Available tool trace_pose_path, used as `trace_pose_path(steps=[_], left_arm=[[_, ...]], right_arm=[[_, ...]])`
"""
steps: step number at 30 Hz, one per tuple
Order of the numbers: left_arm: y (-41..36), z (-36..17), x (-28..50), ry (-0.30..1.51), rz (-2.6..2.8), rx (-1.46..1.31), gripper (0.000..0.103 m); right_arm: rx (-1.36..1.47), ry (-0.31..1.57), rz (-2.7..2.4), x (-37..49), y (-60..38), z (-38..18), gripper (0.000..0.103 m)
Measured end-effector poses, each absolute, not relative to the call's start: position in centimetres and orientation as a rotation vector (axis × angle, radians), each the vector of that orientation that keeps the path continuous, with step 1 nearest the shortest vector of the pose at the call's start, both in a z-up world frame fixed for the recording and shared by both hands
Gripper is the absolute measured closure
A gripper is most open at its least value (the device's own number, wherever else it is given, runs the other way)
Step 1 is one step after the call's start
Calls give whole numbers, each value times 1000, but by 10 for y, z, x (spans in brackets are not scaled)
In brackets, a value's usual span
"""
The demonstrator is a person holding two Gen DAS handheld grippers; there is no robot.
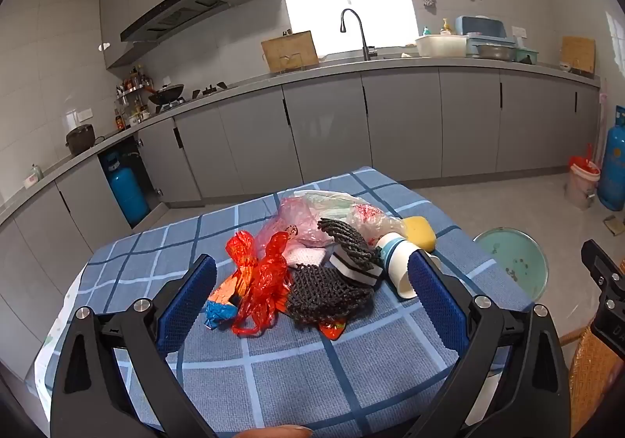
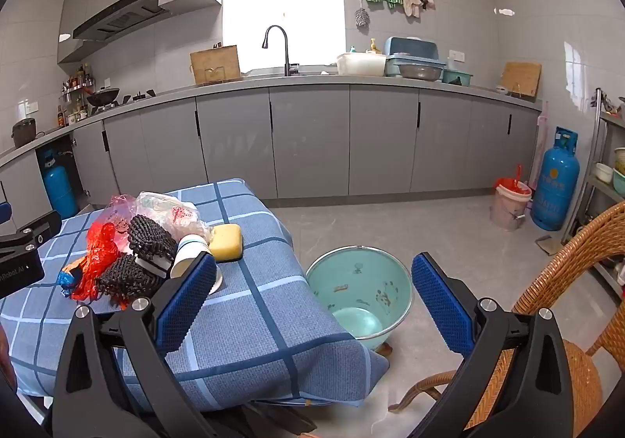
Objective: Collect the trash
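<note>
From the left wrist, the left claw (image 1: 312, 305) is spread wide and grasps nothing, its blue pads (image 1: 187, 305) standing to either side of a heap of trash on the tabletop (image 1: 273, 371), which wears a blue checked cloth. Between the pads lie a red bag (image 1: 265, 282), crumpled over a blue and orange wrapper (image 1: 220, 305), and a dark net (image 1: 324, 291) beside it. A second dark net sits on a striped sponge (image 1: 353, 260) just behind. A paper cup (image 1: 398, 262) lies on its side, its mouth toward the camera, close to the right pad. Behind the cup is a yellow sponge (image 1: 420, 233), and clear bags (image 1: 332, 209) are piled at the far end of the heap. Off the tabletop's right edge, a green bucket (image 1: 511, 262) stands on the floor. A part of the right claw shows at the right edge.

From the right wrist, the right claw (image 2: 314, 293) is also released and wide, holding nothing. It hangs over the tabletop's right corner (image 2: 273, 340), with the left pad (image 2: 187, 305) above the cloth and the right pad (image 2: 441, 305) out over the floor. The green bucket (image 2: 363, 289) stands between the pads, below the cloth's edge. The trash lies to the left: red bag (image 2: 97, 246), dark net (image 2: 125, 280), paper cup (image 2: 189, 250) touching the yellow sponge (image 2: 226, 243), clear bags (image 2: 172, 209) behind. A wicker chair (image 2: 566, 301) stands on the right.
</note>
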State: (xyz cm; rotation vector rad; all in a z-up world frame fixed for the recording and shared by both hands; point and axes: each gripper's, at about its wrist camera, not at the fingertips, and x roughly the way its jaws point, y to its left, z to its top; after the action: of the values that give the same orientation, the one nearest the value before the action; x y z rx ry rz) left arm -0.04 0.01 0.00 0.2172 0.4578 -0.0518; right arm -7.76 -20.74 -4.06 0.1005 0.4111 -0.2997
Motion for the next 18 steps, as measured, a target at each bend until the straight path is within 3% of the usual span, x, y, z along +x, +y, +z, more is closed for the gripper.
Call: trace_pose_path(steps=[18], left_arm=[[2,0,2,460,-50,215,6]], right_arm=[[99,417,-292,-78,-206,-42,5]])
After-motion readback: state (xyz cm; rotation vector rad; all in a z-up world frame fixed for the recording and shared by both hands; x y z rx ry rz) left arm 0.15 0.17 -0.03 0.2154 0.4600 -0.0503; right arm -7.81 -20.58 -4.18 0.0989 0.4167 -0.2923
